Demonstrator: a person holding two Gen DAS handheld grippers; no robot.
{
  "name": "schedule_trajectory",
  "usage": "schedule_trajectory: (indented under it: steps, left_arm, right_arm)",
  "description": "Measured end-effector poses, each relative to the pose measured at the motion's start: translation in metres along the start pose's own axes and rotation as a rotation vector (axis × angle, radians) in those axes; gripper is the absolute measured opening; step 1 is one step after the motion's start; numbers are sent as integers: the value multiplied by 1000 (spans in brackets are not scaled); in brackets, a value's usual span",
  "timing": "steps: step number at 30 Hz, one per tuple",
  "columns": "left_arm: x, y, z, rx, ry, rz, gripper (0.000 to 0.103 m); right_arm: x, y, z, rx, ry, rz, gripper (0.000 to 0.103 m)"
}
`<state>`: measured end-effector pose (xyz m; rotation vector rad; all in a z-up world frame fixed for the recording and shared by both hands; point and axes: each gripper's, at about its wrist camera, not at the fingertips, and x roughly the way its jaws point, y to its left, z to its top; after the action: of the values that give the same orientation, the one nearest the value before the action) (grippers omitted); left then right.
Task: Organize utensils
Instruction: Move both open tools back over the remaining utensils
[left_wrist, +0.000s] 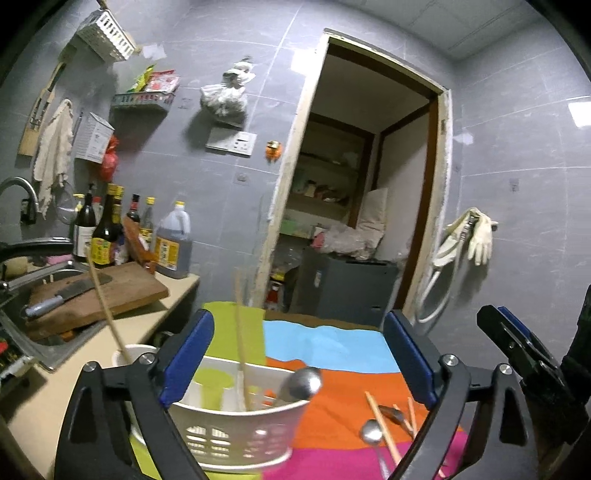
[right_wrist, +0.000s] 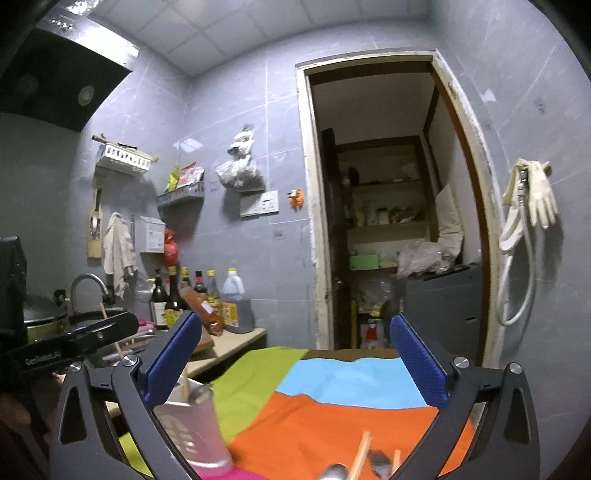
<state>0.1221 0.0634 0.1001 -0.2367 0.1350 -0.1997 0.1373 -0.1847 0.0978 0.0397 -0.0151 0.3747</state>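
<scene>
1. White plastic utensil caddy (left_wrist: 236, 428) sits at the near left of the striped cloth (left_wrist: 332, 373), seen through the left wrist camera. It already holds a steel spoon (left_wrist: 301, 384), bowl up and leaning right over the rim, and a pair of wooden chopsticks (left_wrist: 242, 354) standing near upright.
2. Left gripper (left_wrist: 295, 362) is spread wide with nothing between the blue pads; the caddy lies below and in front of it, not gripped.
3. Loose utensils lie on the orange band, right of the caddy: a chopstick (left_wrist: 382, 424) with its long axis running from upper left to lower right, a spoon (left_wrist: 371, 432) with bowl away and handle trailing toward the camera, and a darker spoon (left_wrist: 393, 415) just beside them. They cross one another.
4. The right gripper's finger (left_wrist: 517, 339) shows at the right edge, apart from the pile.
5. Right wrist view: right gripper (right_wrist: 295, 362) is also fully released and empty. The caddy (right_wrist: 192, 432) is low left, blurred, partly behind the left finger. Chopsticks (right_wrist: 360, 458) and a spoon bowl (right_wrist: 378, 461) peek in at the bottom edge, chopsticks tilted steeply toward upper right.
6. Judgement: next pick is one loose piece. Best to take the topmost item, close the pads across its short axis near mid-length, lift clear of the crossing pieces, then tip it upright, handle down, into the caddy.
7. Risk: dragging a crossed neighbour along.
</scene>
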Motion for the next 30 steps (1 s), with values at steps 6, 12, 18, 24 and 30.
schedule_trajectory:
  steps: [6,12,18,24,30]
  left_arm:
    - [9,-29,-11,29,42,-43,98]
    - [25,-56,-30,70,103,-71,99]
    - [42,-81,-52,116,172,-83,99]
    - [62,-96,-77,166,261,-84,99]
    - [83,-101,-99,188,370,-91,99]
  right_arm:
    - [-15,-27,-4,-8,28,-58,103]
    - [-22,-57,-14,-18,87,-121,103]
    - [-18,-83,-33,-6,182,-172,103]
    - [-10,-109,-53,43,267,-202,103]
    - [11,-127,-71,94,405,-193,103]
